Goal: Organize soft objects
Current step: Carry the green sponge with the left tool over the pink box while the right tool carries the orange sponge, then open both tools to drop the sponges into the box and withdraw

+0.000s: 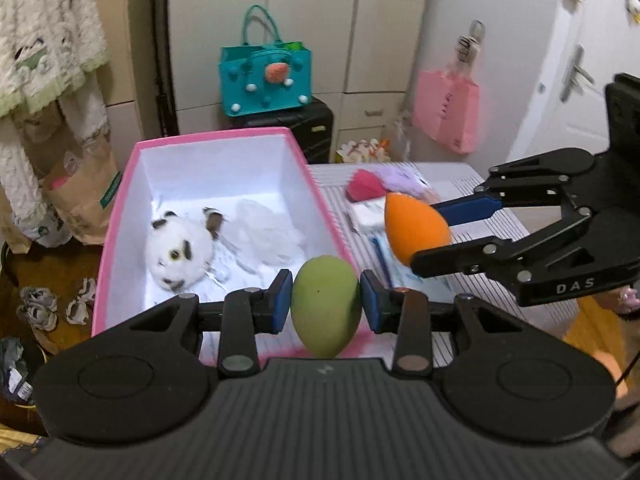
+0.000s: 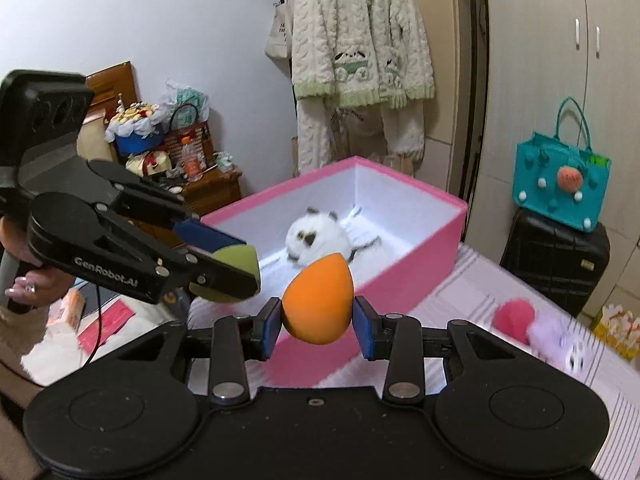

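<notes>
My left gripper (image 1: 326, 300) is shut on a green egg-shaped sponge (image 1: 325, 306), held above the near edge of the pink box (image 1: 120, 208). My right gripper (image 2: 316, 318) is shut on an orange egg-shaped sponge (image 2: 318, 298), held beside the box's near wall (image 2: 360, 292). In the left wrist view the right gripper (image 1: 430, 236) and orange sponge (image 1: 414, 228) hover right of the box. A white plush toy (image 1: 180, 250) lies inside the box; it also shows in the right wrist view (image 2: 316, 238). The left gripper holding the green sponge (image 2: 236, 270) shows at left.
A red pom-pom (image 2: 514, 318) and a lilac plush (image 2: 560, 340) lie on the striped table (image 2: 500, 280) to the right, also in the left wrist view (image 1: 366, 186). A teal bag (image 1: 266, 80) sits on a black suitcase (image 2: 556, 260) behind. White packets (image 1: 368, 216) lie near the box.
</notes>
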Tool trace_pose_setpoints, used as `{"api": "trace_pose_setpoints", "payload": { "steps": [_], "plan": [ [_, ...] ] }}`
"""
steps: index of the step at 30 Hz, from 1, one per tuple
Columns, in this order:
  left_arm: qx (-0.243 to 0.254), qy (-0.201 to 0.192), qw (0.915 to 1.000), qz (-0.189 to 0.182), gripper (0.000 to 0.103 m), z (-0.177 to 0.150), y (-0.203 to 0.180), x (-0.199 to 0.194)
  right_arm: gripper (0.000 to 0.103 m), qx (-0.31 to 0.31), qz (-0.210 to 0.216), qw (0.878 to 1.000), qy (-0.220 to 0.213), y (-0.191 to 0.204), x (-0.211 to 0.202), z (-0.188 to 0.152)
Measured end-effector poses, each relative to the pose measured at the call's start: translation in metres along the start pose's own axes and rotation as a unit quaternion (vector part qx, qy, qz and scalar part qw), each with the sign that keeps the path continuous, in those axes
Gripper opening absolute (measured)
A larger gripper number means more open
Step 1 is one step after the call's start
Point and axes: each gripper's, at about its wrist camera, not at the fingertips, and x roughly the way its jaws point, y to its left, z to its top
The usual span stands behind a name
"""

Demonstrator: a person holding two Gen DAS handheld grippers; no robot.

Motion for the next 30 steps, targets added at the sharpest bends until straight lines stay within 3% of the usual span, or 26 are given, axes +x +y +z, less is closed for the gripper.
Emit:
{"api": "trace_pose_setpoints", "payload": {
  "steps": [6,11,17,23,30],
  "plan": [
    [-0.032,-0.011,0.9992,0.019,0.036,0.032,0.043,0.033,0.044,-0.031,-0.015,0.999,-0.007,-0.021,0.043,0.037],
    [-0.038,-0.007,0.9977,0.055,0.036,0.055,0.073,0.069,0.044,-0.05,0.002,0.998,0.035,-0.044,0.095,0.062],
    [-0.087,0.037,0.9942,0.052,0.036,0.07,0.114,0.113,0.043,-0.056,0.018,0.993,0.099,-0.058,0.144,0.08],
    [-0.093,0.075,0.9908,0.062,0.036,0.081,0.135,0.154,0.044,-0.045,0.01,0.989,0.138,-0.073,0.181,0.086],
    [-0.098,0.092,0.9891,0.061,0.037,0.083,0.146,0.177,0.045,-0.031,0.006,0.989,0.147,-0.083,0.211,0.088]
  ]
}}
